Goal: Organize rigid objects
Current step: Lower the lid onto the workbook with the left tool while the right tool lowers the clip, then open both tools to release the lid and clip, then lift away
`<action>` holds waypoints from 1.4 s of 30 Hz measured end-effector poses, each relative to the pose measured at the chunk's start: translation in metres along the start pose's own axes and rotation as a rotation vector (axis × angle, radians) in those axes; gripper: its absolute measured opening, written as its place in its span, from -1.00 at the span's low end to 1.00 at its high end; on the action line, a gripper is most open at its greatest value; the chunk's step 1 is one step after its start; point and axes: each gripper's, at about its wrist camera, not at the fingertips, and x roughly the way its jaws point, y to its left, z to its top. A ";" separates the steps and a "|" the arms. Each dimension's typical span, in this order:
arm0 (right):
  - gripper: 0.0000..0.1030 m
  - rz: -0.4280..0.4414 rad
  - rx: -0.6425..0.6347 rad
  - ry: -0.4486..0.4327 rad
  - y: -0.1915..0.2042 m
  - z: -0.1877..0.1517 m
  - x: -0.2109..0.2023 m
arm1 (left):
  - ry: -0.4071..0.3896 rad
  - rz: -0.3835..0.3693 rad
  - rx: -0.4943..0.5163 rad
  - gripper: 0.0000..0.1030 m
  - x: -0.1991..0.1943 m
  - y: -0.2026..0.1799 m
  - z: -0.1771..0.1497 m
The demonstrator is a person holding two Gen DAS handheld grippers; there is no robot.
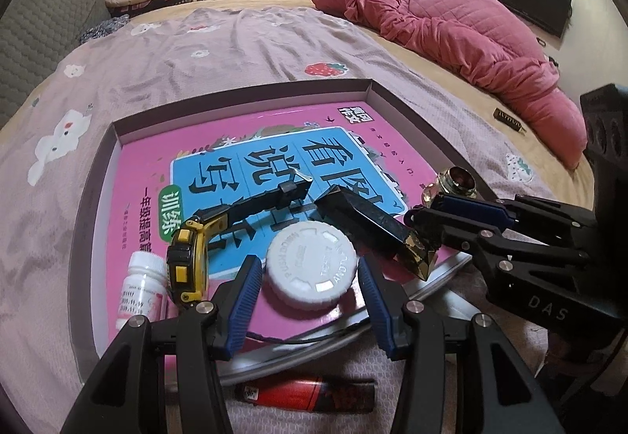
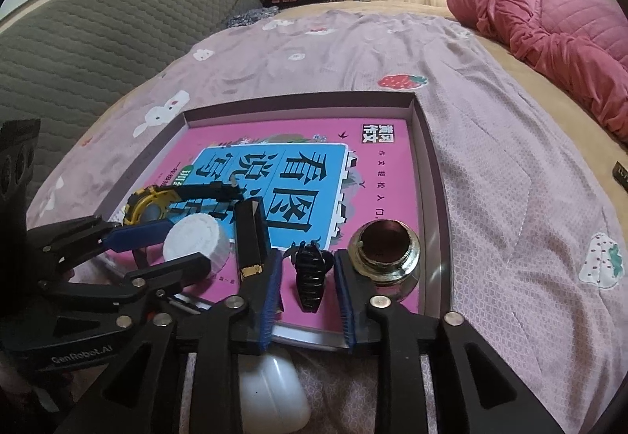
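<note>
Resting on the pink book (image 2: 384,167) inside the tray (image 2: 431,175), a black hair clip (image 2: 310,277) lies loose between the right gripper (image 2: 308,290)'s parted jaws, best withdrawn straight back, while the left gripper (image 1: 310,289) loosely brackets the white cap (image 1: 312,263)

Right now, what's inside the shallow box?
In the shallow box: pink book carrying a yellow-black watch, white cap, black-gold bar, black hair claw, brass fitting. The box floor beneath is covered.

Glossy pink book cover (image 2: 376,175), matt white ribbed plastic cap (image 1: 312,263), shiny brass-coloured metal fitting (image 2: 386,251), glossy black plastic hair clip (image 2: 310,277), soft textured cloth bedsheet (image 1: 196,53), ridged blue pads (image 1: 245,300)
</note>
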 end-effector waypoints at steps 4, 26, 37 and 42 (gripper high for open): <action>-0.38 -0.006 -0.016 -0.009 0.002 -0.001 -0.003 | -0.008 0.000 -0.013 -0.01 -0.007 0.003 -0.003; -0.04 -0.032 -0.076 -0.048 0.016 -0.018 -0.029 | -0.065 0.003 -0.056 -0.01 -0.047 0.003 -0.023; 0.26 -0.048 -0.091 -0.079 0.018 -0.024 -0.049 | -0.078 0.007 -0.070 -0.01 -0.065 0.000 -0.032; 0.35 -0.061 -0.100 -0.077 0.018 -0.027 -0.054 | -0.080 0.020 -0.069 -0.01 -0.071 0.000 -0.037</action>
